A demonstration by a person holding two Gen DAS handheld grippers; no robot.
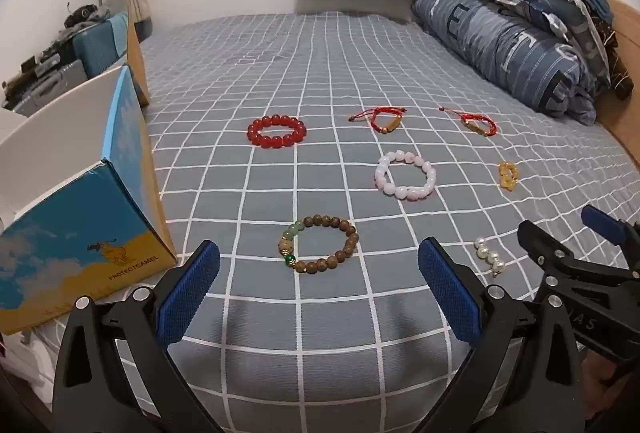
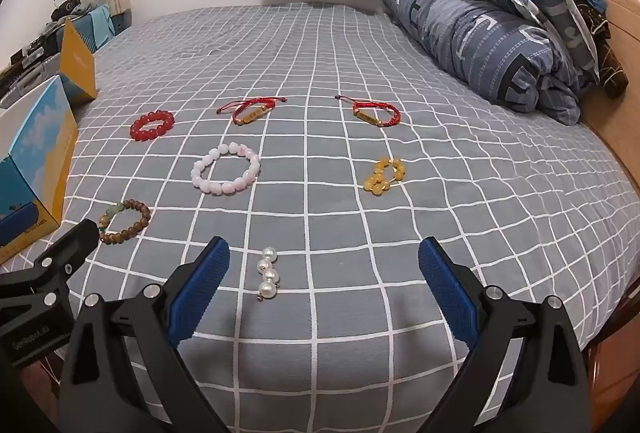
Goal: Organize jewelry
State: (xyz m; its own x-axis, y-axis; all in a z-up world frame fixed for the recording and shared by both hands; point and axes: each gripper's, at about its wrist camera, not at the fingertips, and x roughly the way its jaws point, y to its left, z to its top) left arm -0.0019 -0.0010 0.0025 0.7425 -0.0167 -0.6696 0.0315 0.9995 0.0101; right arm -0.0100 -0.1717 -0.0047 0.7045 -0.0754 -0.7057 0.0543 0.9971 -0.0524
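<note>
— The fingers?
— Both grippers gape, holding nothing. The left gripper [image 1: 318, 287] hangs over the bed [image 1: 360, 65], the wood bracelet [image 1: 319, 248] just ahead between its pads. The right gripper [image 2: 324, 283] has the pearls [image 2: 267, 274] near its left pad.
— Farther out?
— Pink bracelet [image 2: 225, 175], amber beads [image 2: 384, 176], red bracelet [image 1: 277, 131], two red cords [image 2: 251, 110] [image 2: 374, 113], all apart. A box [image 1: 76, 217] stands at the left edge.
</note>
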